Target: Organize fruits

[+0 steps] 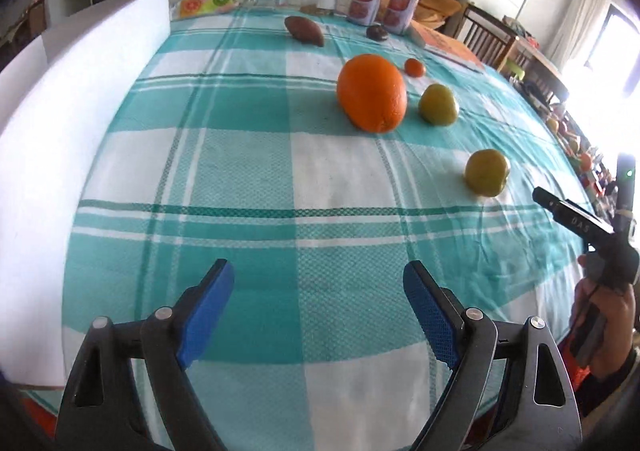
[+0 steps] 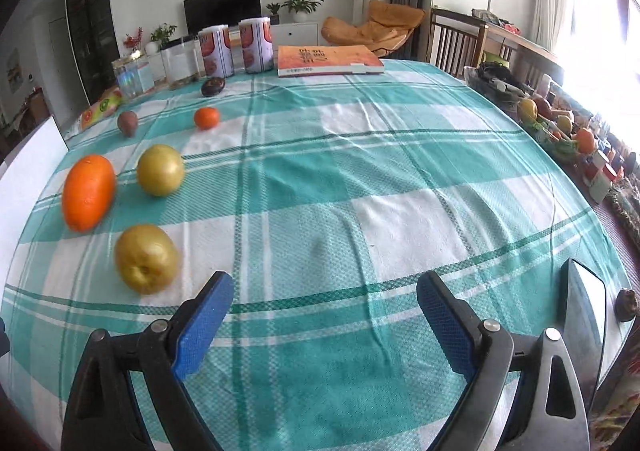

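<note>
orange blurred, right gripper partly cropped

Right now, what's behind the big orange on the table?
Behind the big orange lie a small tangerine and, farther back, a dark fruit. The cloth directly behind the orange is hidden.

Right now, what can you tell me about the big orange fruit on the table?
The big orange is bright orange with a slightly dimpled, shiny peel, and it looks longer than it is round. It lies on its side on the teal-and-white checked tablecloth, whole and unpeeled. A yellow-green fruit sits close beside it, without clearly touching. Neither gripper touches it; only the cloth does.
</note>
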`<state>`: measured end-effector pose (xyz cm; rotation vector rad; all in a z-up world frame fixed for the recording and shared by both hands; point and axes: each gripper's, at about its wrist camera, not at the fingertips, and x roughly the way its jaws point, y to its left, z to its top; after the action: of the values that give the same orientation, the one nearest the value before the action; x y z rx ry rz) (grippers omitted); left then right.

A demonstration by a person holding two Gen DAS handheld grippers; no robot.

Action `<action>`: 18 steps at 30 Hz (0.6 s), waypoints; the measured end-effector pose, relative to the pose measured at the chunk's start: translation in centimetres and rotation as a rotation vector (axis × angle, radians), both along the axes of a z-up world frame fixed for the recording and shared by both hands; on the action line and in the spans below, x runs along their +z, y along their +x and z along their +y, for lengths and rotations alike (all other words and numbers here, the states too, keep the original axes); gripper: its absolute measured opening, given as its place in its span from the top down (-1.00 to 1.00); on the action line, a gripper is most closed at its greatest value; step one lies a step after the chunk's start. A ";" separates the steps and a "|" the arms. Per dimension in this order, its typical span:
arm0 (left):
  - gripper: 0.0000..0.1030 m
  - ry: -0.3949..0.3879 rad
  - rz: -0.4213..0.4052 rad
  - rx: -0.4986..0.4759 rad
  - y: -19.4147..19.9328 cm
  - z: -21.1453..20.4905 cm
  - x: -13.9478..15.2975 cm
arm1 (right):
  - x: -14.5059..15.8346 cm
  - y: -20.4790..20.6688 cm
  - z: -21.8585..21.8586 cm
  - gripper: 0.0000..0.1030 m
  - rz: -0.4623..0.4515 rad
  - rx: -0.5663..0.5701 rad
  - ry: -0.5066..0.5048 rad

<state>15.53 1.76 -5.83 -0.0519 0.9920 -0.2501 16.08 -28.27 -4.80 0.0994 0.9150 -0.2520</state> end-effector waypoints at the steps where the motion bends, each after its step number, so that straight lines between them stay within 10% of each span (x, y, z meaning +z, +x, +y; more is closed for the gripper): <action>1: -0.71 0.035 -0.020 -0.003 0.8 -0.5 -0.4 | -0.7 0.5 -0.5 -0.80 0.007 -0.001 0.001; 18: -0.85 0.149 -0.086 0.002 6.0 -0.7 -2.5 | -3.5 4.1 -0.2 -1.00 0.073 -0.003 0.025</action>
<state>21.49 1.01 -8.28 0.0928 0.9221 -0.1743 20.16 -28.47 -8.28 0.1153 0.9913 -0.2481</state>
